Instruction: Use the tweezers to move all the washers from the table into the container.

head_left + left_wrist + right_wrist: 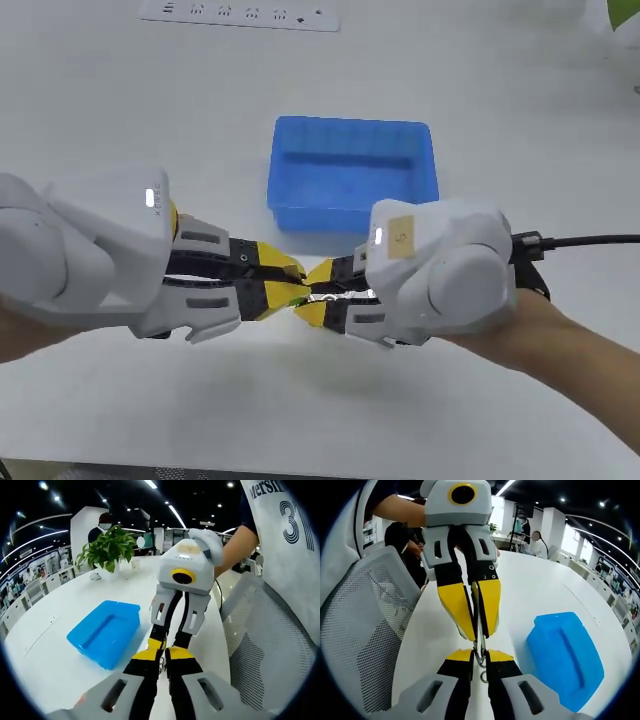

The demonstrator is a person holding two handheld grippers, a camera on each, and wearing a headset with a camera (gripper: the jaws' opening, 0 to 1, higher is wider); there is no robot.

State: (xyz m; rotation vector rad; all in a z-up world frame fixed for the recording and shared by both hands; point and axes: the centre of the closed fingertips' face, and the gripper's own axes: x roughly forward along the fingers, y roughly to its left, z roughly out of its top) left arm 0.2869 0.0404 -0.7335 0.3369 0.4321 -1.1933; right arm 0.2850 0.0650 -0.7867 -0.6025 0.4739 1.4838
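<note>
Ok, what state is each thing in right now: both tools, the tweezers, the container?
left tool, shut on the tweezers.
right tool, shut on the tweezers.
tweezers, gripped by both tools at once, tip to tip, above the table.
container, upright, open-topped, empty.

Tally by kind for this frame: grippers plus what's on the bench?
Grippers: 2, left gripper and right gripper
Tweezers: 1, held between both
Blue container: 1
Power strip: 1
Total: 5
No washer is clear enough to count.
</note>
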